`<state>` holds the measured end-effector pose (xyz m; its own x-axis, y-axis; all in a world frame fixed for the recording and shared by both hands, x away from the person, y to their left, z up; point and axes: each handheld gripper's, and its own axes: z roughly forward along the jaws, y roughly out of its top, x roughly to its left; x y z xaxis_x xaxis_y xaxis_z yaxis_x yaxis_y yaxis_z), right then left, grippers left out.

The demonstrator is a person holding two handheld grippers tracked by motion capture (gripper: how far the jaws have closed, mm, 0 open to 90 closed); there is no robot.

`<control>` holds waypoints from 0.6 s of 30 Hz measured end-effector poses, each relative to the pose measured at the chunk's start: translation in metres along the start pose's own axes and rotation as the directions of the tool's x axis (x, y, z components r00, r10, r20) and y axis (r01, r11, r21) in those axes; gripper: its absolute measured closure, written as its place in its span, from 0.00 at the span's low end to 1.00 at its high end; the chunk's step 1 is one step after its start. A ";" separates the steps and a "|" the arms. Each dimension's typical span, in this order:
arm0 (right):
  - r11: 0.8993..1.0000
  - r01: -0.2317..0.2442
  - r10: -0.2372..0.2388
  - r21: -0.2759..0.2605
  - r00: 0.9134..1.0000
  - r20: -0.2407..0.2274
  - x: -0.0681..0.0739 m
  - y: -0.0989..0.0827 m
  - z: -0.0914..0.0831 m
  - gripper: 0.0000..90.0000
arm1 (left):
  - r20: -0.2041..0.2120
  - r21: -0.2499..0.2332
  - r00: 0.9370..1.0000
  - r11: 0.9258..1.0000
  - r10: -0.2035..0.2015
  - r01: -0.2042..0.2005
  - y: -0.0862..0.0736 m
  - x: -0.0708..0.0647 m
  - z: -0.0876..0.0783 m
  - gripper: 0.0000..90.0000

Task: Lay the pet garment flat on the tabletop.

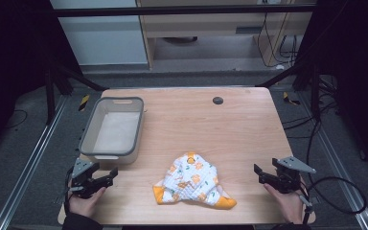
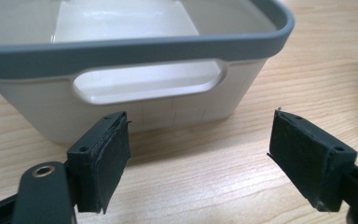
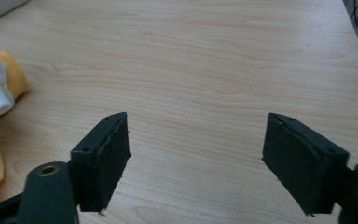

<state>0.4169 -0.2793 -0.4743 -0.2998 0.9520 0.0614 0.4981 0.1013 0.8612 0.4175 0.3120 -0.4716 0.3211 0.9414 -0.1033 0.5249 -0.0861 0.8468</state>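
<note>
At the table's near edge, the left gripper (image 1: 106, 179) and the right gripper (image 1: 263, 176) rest low on the wood, one at each side, each in a hand — both with jaws spread wide and nothing between the pads. The left gripper view confirms it: bare wood lies between its two black jaws. The right gripper view shows the same open gap over plain tabletop.

Between the two, slightly farther in, lies the cloth (image 1: 192, 181) — a crumpled white piece with orange print and orange trim, bunched into a rough mound near the front middle of the wooden table (image 1: 230, 124). Its longer spread runs side to side, from an orange corner at its left to another at its lower right. It sits inward of each gripper: to the right of the left one, to the left of the right one. The right gripper looks a shade nearer its closest corner, whose edge shows at the left margin of the right gripper view (image 3: 0, 88).

Farther back on the left stands the grey-rimmed bin (image 1: 92, 134), empty, its handle cut-out just ahead of the left gripper (image 2: 149, 84) — the likely destination, judging by the layout. A small dark disc (image 1: 217, 100) sits at the far edge.
</note>
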 end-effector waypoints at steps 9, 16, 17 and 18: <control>1.000 0.023 -0.023 -0.003 0.999 -0.032 0.006 0.006 -0.005 0.39 | 0.034 -0.016 0.999 1.000 0.025 -0.024 0.001 -0.014 -0.006 0.24; 1.000 0.028 -0.028 0.006 0.997 -0.074 0.011 0.017 0.001 0.40 | 0.045 -0.025 0.997 0.998 0.066 -0.065 0.007 -0.022 -0.003 0.25; 1.000 0.028 -0.028 0.006 0.997 -0.074 0.011 0.017 0.001 0.40 | 0.045 -0.025 0.997 0.998 0.066 -0.065 0.007 -0.022 -0.003 0.25; 0.999 0.034 -0.034 0.007 0.996 -0.081 0.013 0.021 0.003 0.40 | 0.042 -0.034 0.996 0.997 0.072 -0.071 0.011 -0.023 -0.004 0.25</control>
<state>0.4259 -0.2640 -0.4564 -0.3813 0.9216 0.0730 0.4934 0.1360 0.8591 0.4125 0.2905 -0.4577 0.3912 0.9181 -0.0639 0.4742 -0.1416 0.8690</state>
